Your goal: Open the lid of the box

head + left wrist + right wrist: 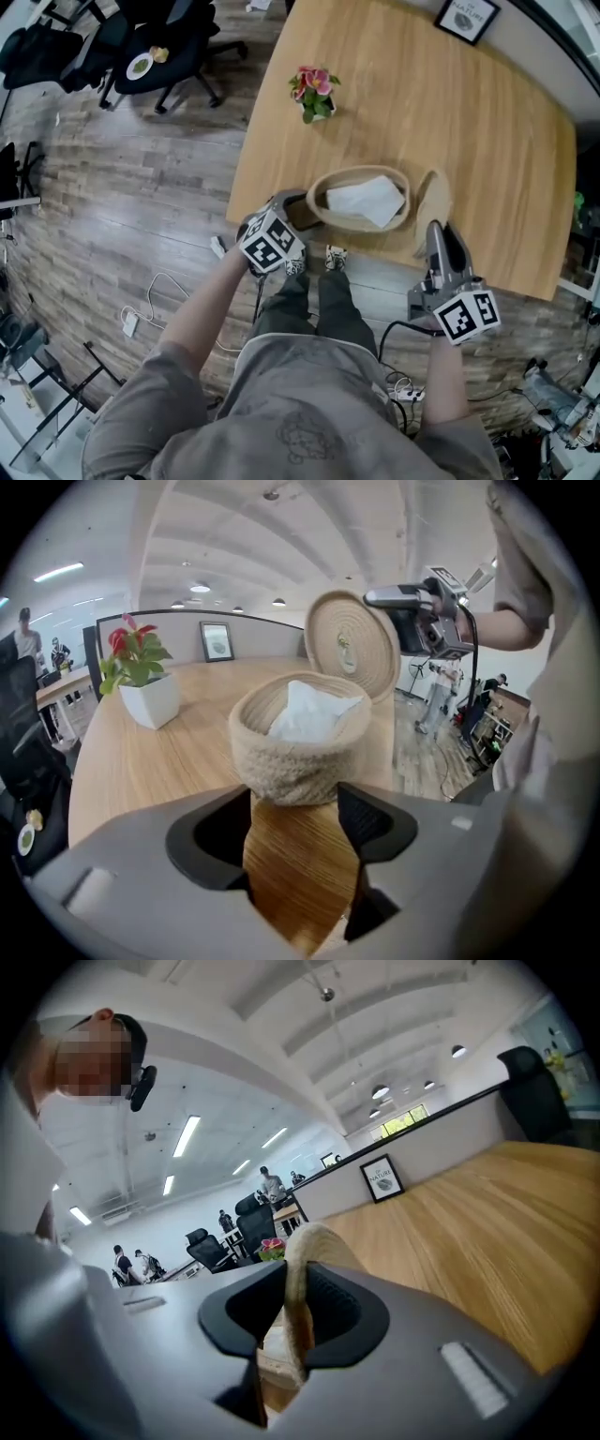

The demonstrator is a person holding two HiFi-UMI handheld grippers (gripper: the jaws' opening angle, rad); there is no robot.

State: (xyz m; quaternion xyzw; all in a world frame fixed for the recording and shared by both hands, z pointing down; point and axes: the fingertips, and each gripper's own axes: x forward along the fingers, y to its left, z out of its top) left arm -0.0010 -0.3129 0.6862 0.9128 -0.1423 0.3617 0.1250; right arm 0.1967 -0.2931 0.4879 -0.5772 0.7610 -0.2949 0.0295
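- The lid, a round woven disc, stands on edge, pinched at its rim by the right gripper, whose jaws are closed on it from either side.
- In the head view the lid rises just ahead of the right gripper, off the box and close beside it.
- The box, a round woven basket, sits open on the table directly ahead of the left gripper.
- The left gripper's jaws are spread, with only bare tabletop between them. The box wall is right at their tips, but I cannot tell if it touches.
- A white cloth lies inside the box.
- Beyond the box, ahead and left of the left gripper, stands a potted plant. A framed picture leans further back.
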